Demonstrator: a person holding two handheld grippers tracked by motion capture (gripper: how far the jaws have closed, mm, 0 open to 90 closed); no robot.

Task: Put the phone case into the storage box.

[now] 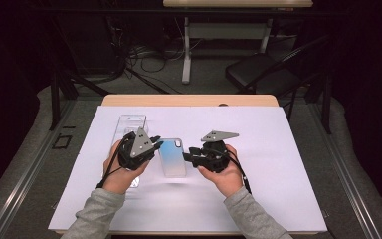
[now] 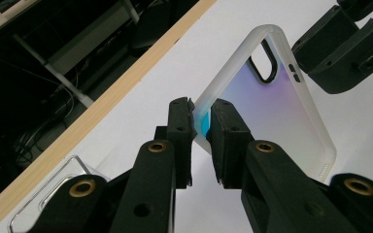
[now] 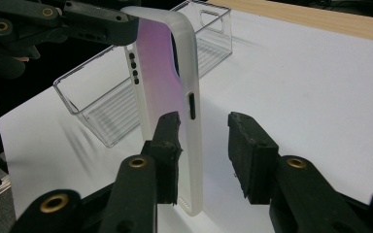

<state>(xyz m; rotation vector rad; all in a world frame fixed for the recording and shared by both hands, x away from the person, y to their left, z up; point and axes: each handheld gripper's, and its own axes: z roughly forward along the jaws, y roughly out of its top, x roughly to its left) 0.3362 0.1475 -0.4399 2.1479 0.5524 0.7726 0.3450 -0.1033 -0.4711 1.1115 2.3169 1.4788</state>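
Two grippers flanked the frosted phone case (image 1: 172, 157) above the white sheet (image 1: 258, 189): the left gripper (image 2: 202, 124) clamped its edge, while the right gripper (image 3: 203, 133) stood released, jaws apart around the opposite edge.

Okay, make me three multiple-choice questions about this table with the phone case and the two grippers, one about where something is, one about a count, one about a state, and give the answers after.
1. Where is the clear plastic tray relative to the phone case in the high view?
A. To its left
B. To its right
C. On top of it

2. How many grippers have their jaws pressed on the phone case?
A. None
B. One
C. Two

3. How do the right gripper's jaws stand?
A. Clamped on the tray
B. Apart, around the case's edge
C. Shut on nothing

Answers: 1 A, the tray lies under and beyond the left hand. 2 B, the left gripper pinches the case's edge. 3 B, a clear gap shows beside the case.
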